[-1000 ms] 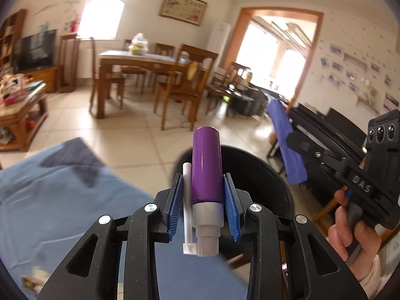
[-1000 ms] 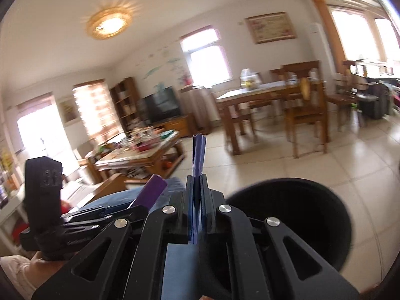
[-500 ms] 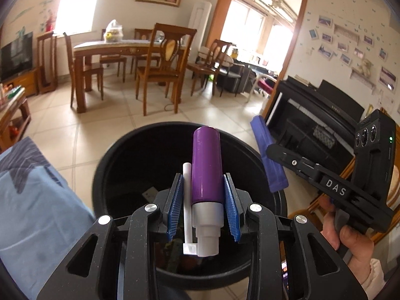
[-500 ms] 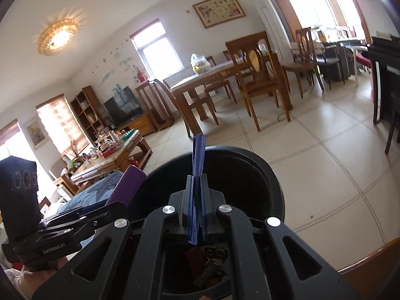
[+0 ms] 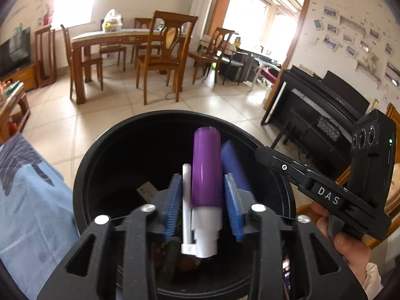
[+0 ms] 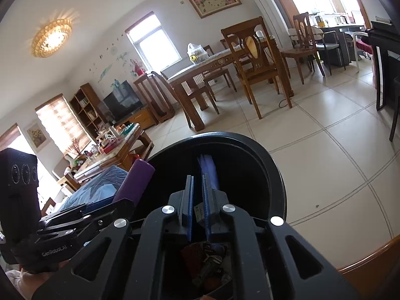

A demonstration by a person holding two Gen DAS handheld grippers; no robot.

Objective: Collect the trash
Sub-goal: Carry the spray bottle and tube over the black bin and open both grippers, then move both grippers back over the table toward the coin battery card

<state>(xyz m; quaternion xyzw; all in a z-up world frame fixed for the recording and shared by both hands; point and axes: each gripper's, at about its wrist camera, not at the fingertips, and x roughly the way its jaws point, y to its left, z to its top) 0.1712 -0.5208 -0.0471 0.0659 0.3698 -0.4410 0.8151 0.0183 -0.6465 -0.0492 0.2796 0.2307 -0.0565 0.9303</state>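
My left gripper [image 5: 202, 178] hangs over the open black bin [image 5: 100, 150]. Its jaws are opening, and a purple tube with a white cap [image 5: 206, 170] still sits between the blue pads [image 5: 172, 205], a thin gap on each side. Beside it a blurred blue piece [image 5: 232, 167] drops into the bin. In the right wrist view my right gripper [image 6: 197, 177] is also above the bin [image 6: 262, 165]. Its jaws are opening a narrow slit with nothing between them. The blue piece [image 6: 208, 167] is loose just beyond the fingers.
Wrappers and other trash [image 6: 210, 262] lie at the bin's bottom. A blue cloth surface [image 5: 30, 200] borders the bin on the left, a wooden edge [image 6: 370, 270] on the right. A dining table with chairs [image 5: 160, 57] and a black piano [image 5: 325, 105] stand across the tiled floor.
Both grippers came down over the bin. The left pads have parted from the purple tube. The right jaws have opened slightly and the blue piece has slipped out, falling into the bin.
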